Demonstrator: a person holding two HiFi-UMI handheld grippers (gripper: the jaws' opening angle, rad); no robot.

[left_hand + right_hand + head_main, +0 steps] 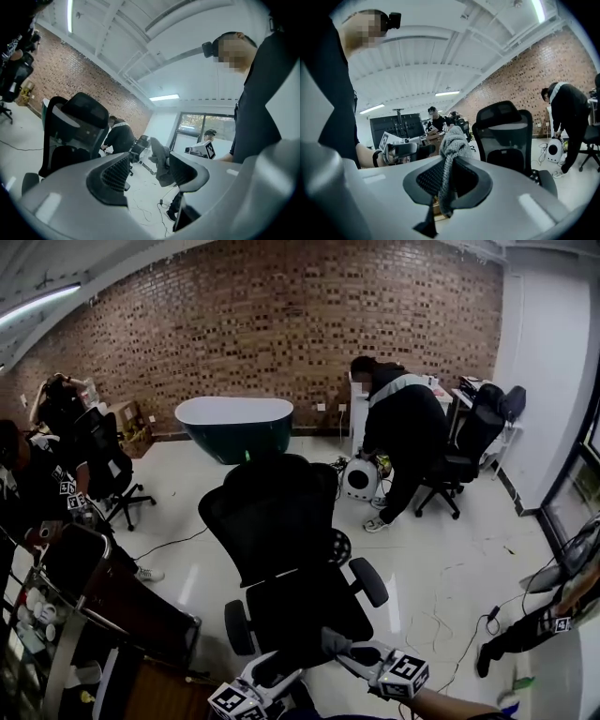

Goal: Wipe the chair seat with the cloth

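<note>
A black mesh office chair [281, 521] stands in the middle of the floor, its seat [314, 606] just ahead of both grippers. My right gripper [354, 652] is shut on a grey knitted cloth [333, 641], which bunches up past the jaws above the seat's front edge. In the right gripper view the cloth [451, 145] is pinched in the right gripper [447, 180], with the chair [504, 136] behind. My left gripper [277, 671] is open beside it. The left gripper view shows the left gripper [150, 171] with jaws wide apart, and the cloth [159, 161] and the chair [75, 126] beyond them.
A person [403, 427] bends over a round white device [359, 479] behind the chair. A dark bathtub [234, 426] stands by the brick wall. Other office chairs [469, 446] [105, 465] stand right and left. A wire rack [89, 615] is near left. Cables [450, 615] lie on the floor.
</note>
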